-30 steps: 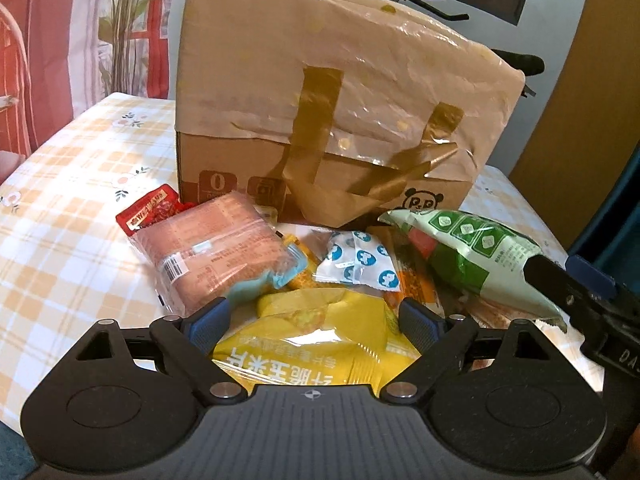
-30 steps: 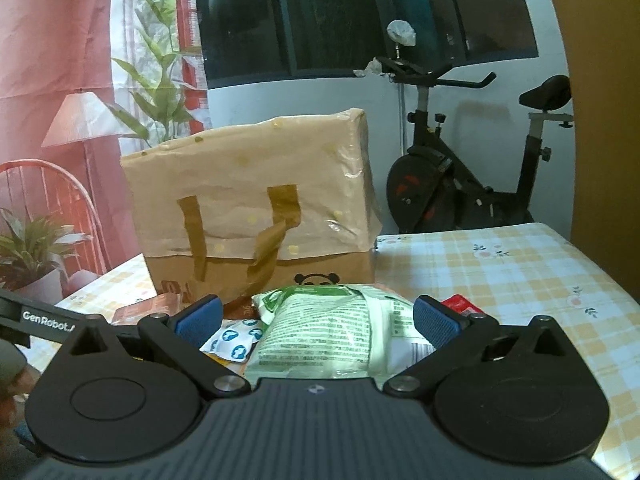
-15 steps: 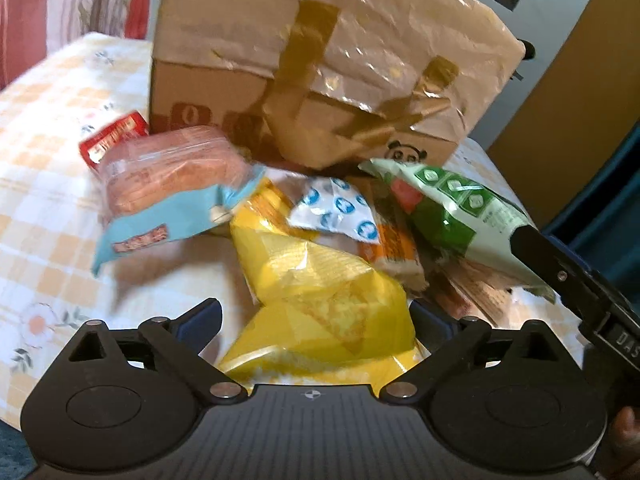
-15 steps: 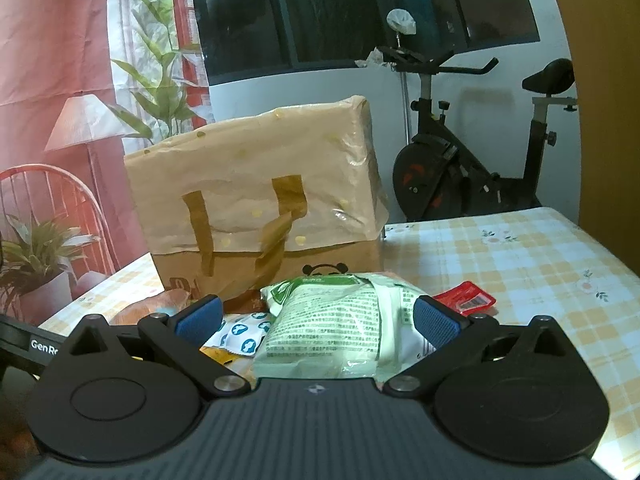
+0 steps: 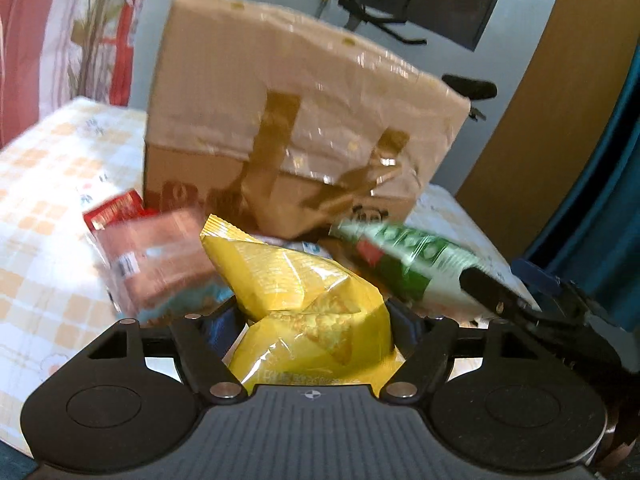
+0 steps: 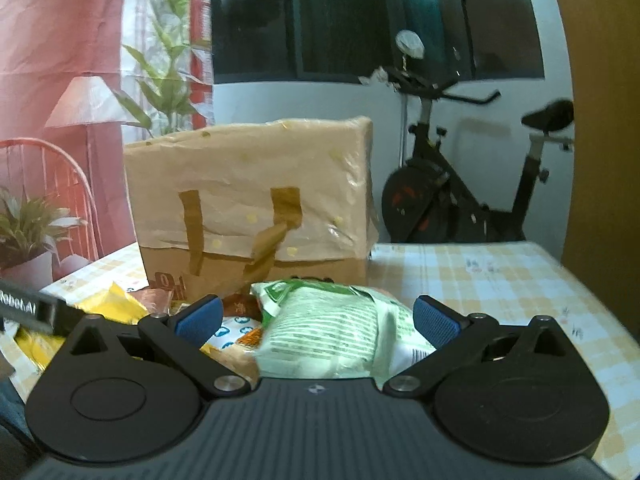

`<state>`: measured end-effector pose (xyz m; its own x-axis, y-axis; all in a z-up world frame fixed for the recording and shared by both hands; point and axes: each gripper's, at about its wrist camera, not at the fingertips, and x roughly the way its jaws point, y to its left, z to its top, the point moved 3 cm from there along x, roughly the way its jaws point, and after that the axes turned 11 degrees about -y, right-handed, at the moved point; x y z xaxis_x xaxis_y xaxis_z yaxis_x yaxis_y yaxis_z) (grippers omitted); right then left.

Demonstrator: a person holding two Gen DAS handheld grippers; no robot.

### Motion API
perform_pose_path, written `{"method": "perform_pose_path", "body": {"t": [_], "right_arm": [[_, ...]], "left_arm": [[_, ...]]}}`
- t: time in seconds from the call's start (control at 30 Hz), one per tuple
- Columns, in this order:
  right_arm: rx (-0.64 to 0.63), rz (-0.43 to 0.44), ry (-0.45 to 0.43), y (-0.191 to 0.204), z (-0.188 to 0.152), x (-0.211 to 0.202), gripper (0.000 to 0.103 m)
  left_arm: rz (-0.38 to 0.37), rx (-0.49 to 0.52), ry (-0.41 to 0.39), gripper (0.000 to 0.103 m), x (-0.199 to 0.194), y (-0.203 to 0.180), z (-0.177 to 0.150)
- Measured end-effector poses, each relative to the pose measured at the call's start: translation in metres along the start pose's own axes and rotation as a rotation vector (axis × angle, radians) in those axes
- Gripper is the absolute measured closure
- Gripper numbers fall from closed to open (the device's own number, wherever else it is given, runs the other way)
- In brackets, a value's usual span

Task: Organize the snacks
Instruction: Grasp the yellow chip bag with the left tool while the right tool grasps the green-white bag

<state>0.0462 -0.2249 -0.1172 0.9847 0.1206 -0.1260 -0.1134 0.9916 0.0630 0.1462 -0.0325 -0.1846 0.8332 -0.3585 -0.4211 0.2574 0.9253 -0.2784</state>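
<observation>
- Our left gripper (image 5: 312, 320) has just been closing; its jaws now press on both sides of the yellow snack bag (image 5: 308, 312), which fills the gap between them and crumples upward.
- Our right gripper (image 6: 318, 318) stands with its blue pads (image 6: 434, 320) apart; the green-and-white snack bag (image 6: 336, 332) lies between them, and we see a gap between the left pad and the bag, while at the right pad we cannot tell whether it touches.
- In the left wrist view, left of our fingers lies a pink wrapped packet (image 5: 160, 260), blurred, with a small red packet (image 5: 116, 210) beyond it; right of them the same green bag (image 5: 408, 264) rests with the right gripper's dark finger (image 5: 492, 296) on its near end.
- The right wrist view alone shows a blue-dotted white sachet (image 6: 230, 330) just past the left pad, and the yellow bag's corner (image 6: 116, 306) off to the left.
- Ahead of both pairs of fingers stands the brown paper tote bag (image 5: 296, 128), upright, its handles hanging down the front.
- Everything sits on a yellow-checked tablecloth (image 6: 500, 280).
- Beyond it stand an exercise bike (image 6: 452, 200), a dark window (image 6: 360, 20), and a curtain printed with a lamp and plants (image 6: 80, 80).
</observation>
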Motion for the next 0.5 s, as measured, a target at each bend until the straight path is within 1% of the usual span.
{"method": "perform_pose_path", "body": {"t": [0.1,0.23,0.37,0.5], "right_arm": [[-0.05,0.016,-0.001,0.005,-0.001,0.0,0.0],[-0.126,0.009,0.053,0.01,-0.008,0.007,0.0],[-0.228,-0.008,0.063,0.015,-0.013,0.012,0.002],[-0.399,-0.036,0.092,0.02,-0.023,0.022,0.002]], "left_arm": [[0.05,0.026,-0.058,0.026,-0.008,0.0,0.009],[0.102,0.033,-0.123,0.026,-0.015,0.003,0.017],[0.148,0.02,-0.14,0.025,-0.018,0.011,0.02],[0.164,0.013,-0.148,0.025,-0.02,0.014,0.022]]}}
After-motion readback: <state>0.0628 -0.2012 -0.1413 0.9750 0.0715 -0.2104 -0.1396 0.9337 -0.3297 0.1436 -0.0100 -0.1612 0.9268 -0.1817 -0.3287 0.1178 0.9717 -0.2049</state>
